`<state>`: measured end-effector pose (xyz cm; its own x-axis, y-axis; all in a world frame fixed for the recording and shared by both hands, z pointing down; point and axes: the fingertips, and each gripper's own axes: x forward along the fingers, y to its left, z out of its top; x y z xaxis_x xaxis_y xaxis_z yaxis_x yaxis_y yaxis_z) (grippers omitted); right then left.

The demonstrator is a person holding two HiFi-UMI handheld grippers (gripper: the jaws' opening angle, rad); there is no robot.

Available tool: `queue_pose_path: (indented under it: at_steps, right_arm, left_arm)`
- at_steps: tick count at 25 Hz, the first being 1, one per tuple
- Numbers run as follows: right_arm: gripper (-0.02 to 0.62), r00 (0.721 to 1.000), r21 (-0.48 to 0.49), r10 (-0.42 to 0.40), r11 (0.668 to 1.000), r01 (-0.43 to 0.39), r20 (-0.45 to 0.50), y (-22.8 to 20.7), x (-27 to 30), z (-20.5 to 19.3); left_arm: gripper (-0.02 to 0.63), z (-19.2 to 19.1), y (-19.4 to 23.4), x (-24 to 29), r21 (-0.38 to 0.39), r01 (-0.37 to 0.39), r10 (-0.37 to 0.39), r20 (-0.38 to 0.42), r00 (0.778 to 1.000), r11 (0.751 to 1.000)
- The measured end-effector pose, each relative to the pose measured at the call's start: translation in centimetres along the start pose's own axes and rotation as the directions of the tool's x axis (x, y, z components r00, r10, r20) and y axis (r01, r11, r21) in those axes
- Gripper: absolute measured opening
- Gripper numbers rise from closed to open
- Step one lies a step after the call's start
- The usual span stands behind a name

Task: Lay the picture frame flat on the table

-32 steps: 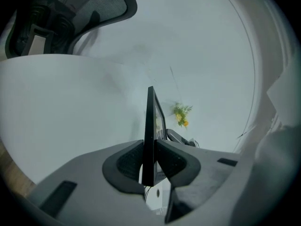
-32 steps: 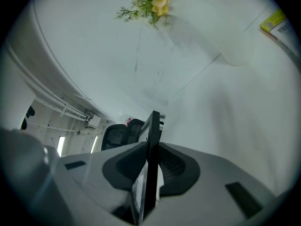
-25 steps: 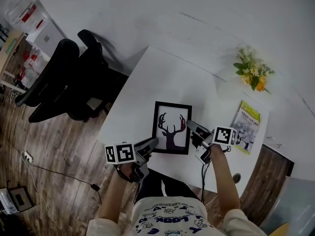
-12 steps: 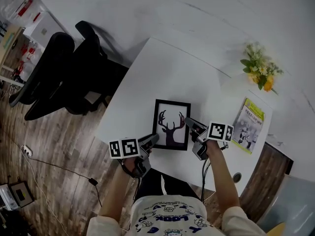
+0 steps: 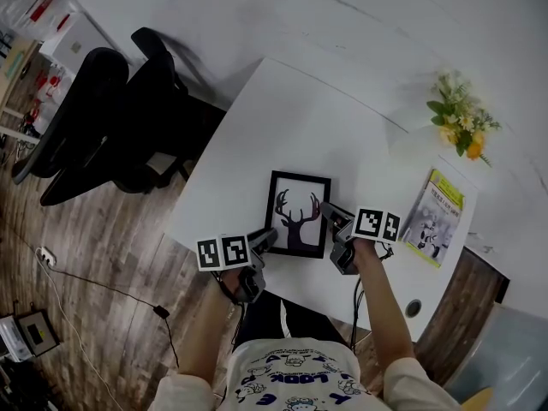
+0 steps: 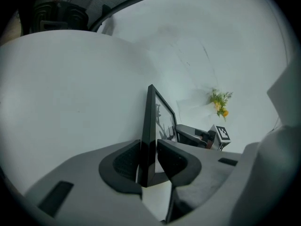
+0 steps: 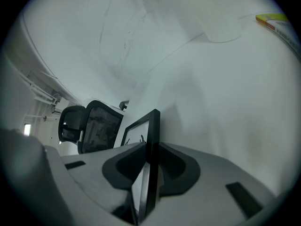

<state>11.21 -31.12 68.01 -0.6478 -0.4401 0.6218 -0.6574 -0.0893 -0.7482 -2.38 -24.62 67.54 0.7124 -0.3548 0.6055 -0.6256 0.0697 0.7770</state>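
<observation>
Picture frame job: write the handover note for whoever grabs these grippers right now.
Left gripper: pinching the picture frame at its left edge; jaws have just been opening, frame between them.
Right gripper: clamped on its right edge.
Frame: on or just over the white table, near its front edge; flat or not, cannot tell.
Done: both grips on.
Left: set it flat, release both.

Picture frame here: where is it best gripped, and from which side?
Grip the picture frame by its left and right rails near the lower corners, coming from the near edge of the table: the rails are thin and flat, and that end faces the person.
</observation>
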Motion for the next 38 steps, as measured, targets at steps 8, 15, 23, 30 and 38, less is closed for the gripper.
queue_pose_path:
  at_steps: [8,15,23,30,38]
  right_arm:
    - [0.089,0.999,-0.006,-0.047,0.999,0.047,-0.001,-0.7,0.5,-0.3]
    - [0.091,0.997,-0.042,-0.083,0.996,0.083,0.002,-0.9,0.7,-0.3]
    - [0.092,0.988,-0.127,-0.15,0.98,0.153,0.027,-0.9,0.8,-0.4]
    - [0.206,0.955,-0.291,-0.18,0.925,0.245,0.234,2.3,-2.3,2.2]
    - [0.155,0.853,-0.43,-0.04,0.851,0.302,0.52,10.1,-10.4,6.5]
  left_arm:
    - [0.104,-0.1,0.8,0.3,0.003,-0.035,0.035,0.002,0.999,0.999]
    - [0.132,-0.4,0.4,0.2,0.073,-0.041,0.042,-0.016,0.999,0.996]
    - [0.212,0.1,0.3,-1.4,0.131,-0.09,0.087,0.027,0.996,0.987]
    - [0.21,4.4,-3.1,-5.3,0.238,-0.108,0.059,0.203,0.977,0.965]
    - [0.08,11.0,-9.8,-12.6,0.425,-0.322,0.068,0.512,0.856,0.846]
